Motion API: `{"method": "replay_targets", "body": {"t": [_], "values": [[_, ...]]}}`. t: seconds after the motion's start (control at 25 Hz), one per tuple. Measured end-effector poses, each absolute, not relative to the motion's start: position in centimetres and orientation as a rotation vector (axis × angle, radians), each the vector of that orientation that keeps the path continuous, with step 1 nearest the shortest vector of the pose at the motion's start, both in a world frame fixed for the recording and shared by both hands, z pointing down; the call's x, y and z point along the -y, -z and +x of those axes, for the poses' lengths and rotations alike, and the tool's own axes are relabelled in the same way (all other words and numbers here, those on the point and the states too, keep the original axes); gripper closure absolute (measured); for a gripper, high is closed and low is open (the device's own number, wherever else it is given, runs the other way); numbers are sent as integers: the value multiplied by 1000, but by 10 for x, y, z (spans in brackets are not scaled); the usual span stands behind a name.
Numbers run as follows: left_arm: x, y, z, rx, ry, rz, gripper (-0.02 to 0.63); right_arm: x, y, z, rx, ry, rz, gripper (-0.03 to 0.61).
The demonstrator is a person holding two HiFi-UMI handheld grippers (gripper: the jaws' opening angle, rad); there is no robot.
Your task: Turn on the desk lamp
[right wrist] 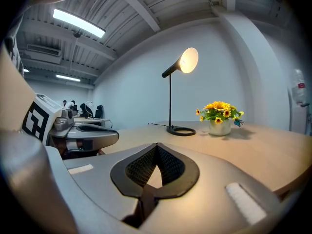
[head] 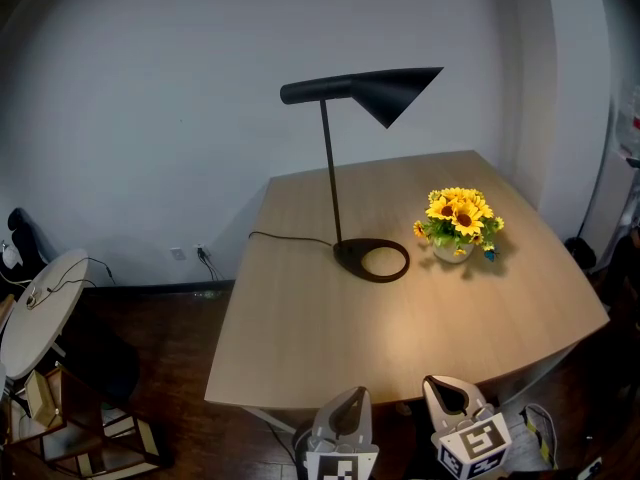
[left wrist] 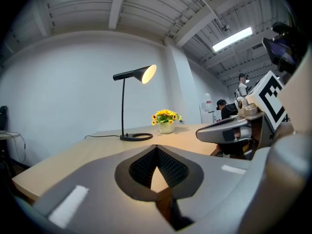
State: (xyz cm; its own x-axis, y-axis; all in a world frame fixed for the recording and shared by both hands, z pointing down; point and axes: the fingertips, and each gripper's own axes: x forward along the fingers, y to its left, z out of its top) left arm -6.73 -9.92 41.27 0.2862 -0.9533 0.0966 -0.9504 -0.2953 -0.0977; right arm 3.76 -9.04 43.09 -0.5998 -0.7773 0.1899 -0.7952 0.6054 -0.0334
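The black desk lamp point(head: 330, 168) stands mid-table on its ring base point(head: 372, 260). Its cone shade point(head: 390, 90) points right and a warm pool of light lies on the wood under it. In the two gripper views the shade glows: lamp point(left wrist: 141, 73), lamp point(right wrist: 187, 61). My left gripper point(head: 352, 398) and right gripper point(head: 447, 388) sit side by side at the table's near edge, well short of the lamp. Both are shut with nothing between the jaws, as seen on the left gripper point(left wrist: 156, 147) and the right gripper point(right wrist: 157, 144).
A pot of sunflowers point(head: 458, 218) stands just right of the lamp base. The lamp's cord point(head: 290, 238) runs left off the wooden table point(head: 300, 338). A round white side table point(head: 40, 308) stands on the floor at far left. A person point(left wrist: 225, 108) sits in the background.
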Motion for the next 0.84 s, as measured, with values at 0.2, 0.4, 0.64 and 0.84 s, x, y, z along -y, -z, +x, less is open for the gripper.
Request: {"method": "replay_targets", "body": {"t": [0.2, 0.4, 0.64, 0.84], "values": [[95, -424, -69, -1871, 228, -2514, 618, 92, -434, 39, 2670, -177, 1326, 581], [92, -435, -70, -1888, 241, -2523, 618, 100, -444, 40, 2650, -197, 1318, 581], [95, -437, -72, -1899, 242, -2514, 618, 111, -448, 40, 2648, -199, 1327, 581], [99, -436, -75, -1910, 239, -2504, 618, 113, -445, 37, 2643, -182, 1314, 581]]}}
